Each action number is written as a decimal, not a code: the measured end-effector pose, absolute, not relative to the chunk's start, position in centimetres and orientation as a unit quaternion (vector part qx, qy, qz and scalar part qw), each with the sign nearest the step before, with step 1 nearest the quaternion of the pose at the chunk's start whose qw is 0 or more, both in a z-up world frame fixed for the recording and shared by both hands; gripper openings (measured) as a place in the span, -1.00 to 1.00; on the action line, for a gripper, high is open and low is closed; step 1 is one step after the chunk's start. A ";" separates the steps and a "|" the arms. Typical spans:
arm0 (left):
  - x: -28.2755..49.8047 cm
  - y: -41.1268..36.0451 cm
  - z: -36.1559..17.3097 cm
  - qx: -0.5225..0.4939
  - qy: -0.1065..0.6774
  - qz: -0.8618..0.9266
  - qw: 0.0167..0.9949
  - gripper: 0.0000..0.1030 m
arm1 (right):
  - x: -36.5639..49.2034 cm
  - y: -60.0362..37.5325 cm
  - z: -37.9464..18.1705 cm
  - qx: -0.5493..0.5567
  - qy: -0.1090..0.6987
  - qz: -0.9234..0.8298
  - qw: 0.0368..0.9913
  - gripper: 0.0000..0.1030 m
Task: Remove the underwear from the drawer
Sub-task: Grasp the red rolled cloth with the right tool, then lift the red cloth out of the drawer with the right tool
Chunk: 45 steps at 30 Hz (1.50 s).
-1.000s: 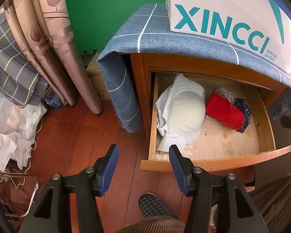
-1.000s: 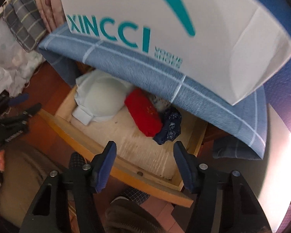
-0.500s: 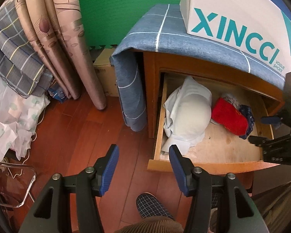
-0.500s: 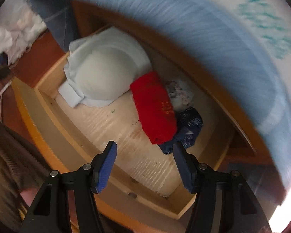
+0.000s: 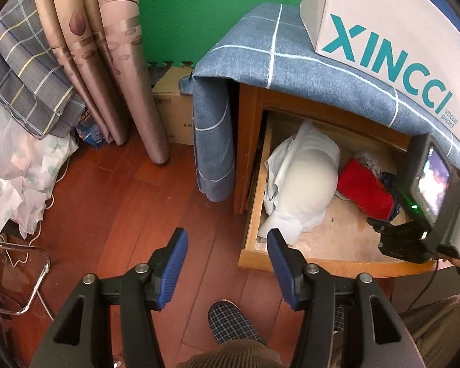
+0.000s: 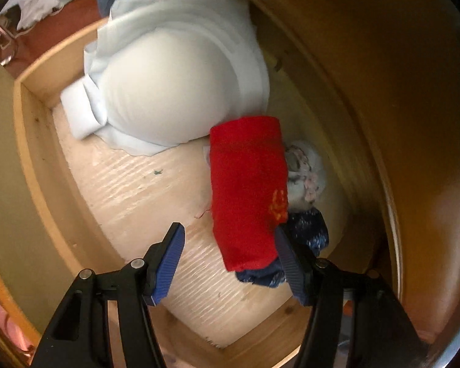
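Right gripper inside the drawer, fingers apart and empty; red underwear lies ahead, touching its right finger. Left gripper spread, empty, above the floor.

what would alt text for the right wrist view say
The open right claw hangs inside a wooden drawer, one pad beside a folded red garment. A pale padded bra lies farther in; dark blue and patterned white pieces sit beside the red one.
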<state>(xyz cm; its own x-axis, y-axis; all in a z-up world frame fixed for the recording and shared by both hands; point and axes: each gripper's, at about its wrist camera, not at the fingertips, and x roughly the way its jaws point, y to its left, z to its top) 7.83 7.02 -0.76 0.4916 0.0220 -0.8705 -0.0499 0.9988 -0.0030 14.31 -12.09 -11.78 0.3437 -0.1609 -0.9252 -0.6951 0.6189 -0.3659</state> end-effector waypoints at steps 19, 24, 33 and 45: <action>8.2 7.2 -1.1 -0.025 0.514 0.012 0.858 0.06 | 18.4 -11.8 -16.5 -0.419 0.556 0.178 0.696 0.23; 8.3 7.2 -1.2 -0.029 0.514 0.011 0.857 0.06 | 17.9 -11.7 -16.3 -0.412 0.568 0.174 0.691 -0.16; 8.3 7.3 -1.2 -0.033 0.513 0.009 0.858 0.06 | 16.1 -13.0 -15.2 -0.380 0.597 0.184 0.682 -0.32; 8.3 7.0 -1.2 -0.029 0.514 0.007 0.858 0.06 | 14.2 -14.7 -9.9 -0.271 0.621 0.194 0.709 -0.34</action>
